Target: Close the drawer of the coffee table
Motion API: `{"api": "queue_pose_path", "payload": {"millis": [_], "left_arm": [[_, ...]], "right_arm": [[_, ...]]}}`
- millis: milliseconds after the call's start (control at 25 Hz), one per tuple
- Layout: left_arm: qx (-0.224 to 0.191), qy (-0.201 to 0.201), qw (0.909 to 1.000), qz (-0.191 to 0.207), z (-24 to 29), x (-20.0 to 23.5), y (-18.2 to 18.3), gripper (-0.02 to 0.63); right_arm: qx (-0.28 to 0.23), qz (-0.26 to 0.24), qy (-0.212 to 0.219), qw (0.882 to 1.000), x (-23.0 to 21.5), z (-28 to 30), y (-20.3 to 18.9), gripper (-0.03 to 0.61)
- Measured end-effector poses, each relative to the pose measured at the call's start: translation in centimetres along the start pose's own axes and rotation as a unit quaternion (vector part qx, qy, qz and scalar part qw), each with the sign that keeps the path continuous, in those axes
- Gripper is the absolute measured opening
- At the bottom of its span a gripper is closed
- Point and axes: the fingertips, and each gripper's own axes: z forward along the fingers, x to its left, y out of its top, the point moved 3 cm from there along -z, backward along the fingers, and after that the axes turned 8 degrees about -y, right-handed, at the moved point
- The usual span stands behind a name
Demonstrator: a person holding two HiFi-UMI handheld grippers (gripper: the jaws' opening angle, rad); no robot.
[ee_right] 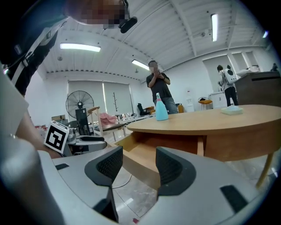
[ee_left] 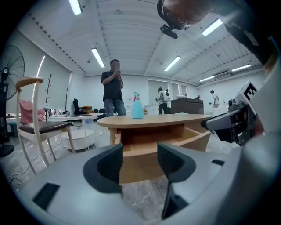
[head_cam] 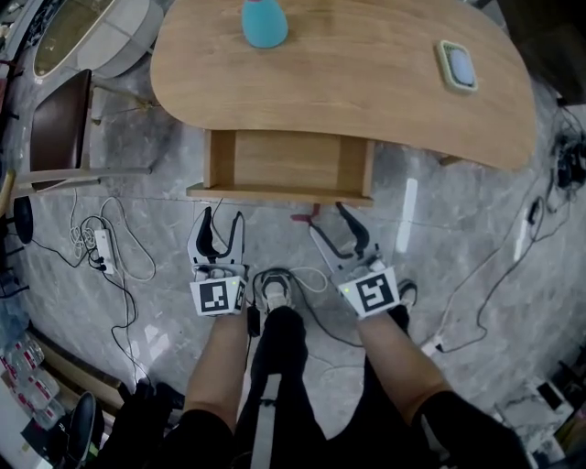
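1. The drawer [head_cam: 288, 163] is pulled out from under the wooden counter [head_cam: 366, 87]. It sits in the upper middle of the head view, and I can see its bare wooden bottom.
2. My left gripper [head_cam: 224, 220] is in the middle of the head view, just below the left part of the drawer's front board. Its jaws are wide apart and hold nothing.
3. My right gripper [head_cam: 331, 224] is near the right part of that board. Its jaws are apart too, with nothing in them.
4. In the left gripper view, the drawer [ee_left: 149, 136] shows in the middle, past the gap of my left gripper [ee_left: 139, 162].
5. In the right gripper view, the drawer [ee_right: 139, 154] is in the middle too, under the counter [ee_right: 210, 123] and past my right gripper [ee_right: 139, 169].
6. A blue bottle [head_cam: 265, 23] stands on the counter at the top edge of the head view. A small square dish [head_cam: 456, 65] lies at the upper right.
7. A chair [head_cam: 59, 119] stands at the left edge. A white power strip [head_cam: 103, 250] lies on the grey floor [head_cam: 458, 238] at the left.
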Motion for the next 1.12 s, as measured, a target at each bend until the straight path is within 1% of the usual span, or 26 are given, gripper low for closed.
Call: {"api": "queue_pose_path", "payload": {"millis": [200,320,480,560,680,760,880,960,1120], "left_arm": [[0.015,-0.014,0.9998,-0.001,0.3,-0.9,-2.1,0.229],[0.022,-0.017,0.9996,-0.01,1.0,-1.2,-3.3,0.229],[0.036,-0.024,0.9991,-0.004,2.0,-1.1,-4.9,0.229],[0.036,-0.027,0.999,-0.002,2.5,-1.2,-5.2,0.228],[0.029,-0.023,0.9991,-0.021,3.1,-1.4,-4.9,0.229],[0.028,-0.024,0.999,-0.026,3.4,-1.4,-5.0,0.229],[0.038,-0.031,0.9987,-0.014,3.7,-1.2,-5.6,0.229],[0.05,-0.034,0.9981,-0.006,3.9,-1.0,-6.0,0.229],[0.036,-0.033,0.9987,-0.013,4.5,-0.9,-5.4,0.228]], "right_arm": [[0.016,0.0,0.008,1.0,0.7,0.2,-1.9,0.21],[0.026,0.004,0.016,1.0,1.1,0.5,-3.0,0.21],[0.038,0.004,0.016,0.999,1.0,0.9,-4.4,0.21],[0.048,0.005,0.018,0.999,1.1,0.9,-5.2,0.21],[0.068,0.009,0.015,0.998,1.0,0.9,-6.6,0.21],[0.078,0.007,0.006,0.997,0.5,1.2,-7.4,0.21],[0.083,0.019,-0.008,0.996,-0.1,1.8,-7.9,0.21],[0.083,0.02,-0.008,0.996,-0.2,2.2,-7.8,0.21],[0.081,0.014,-0.008,0.997,-0.6,2.5,-8.1,0.209]]}}
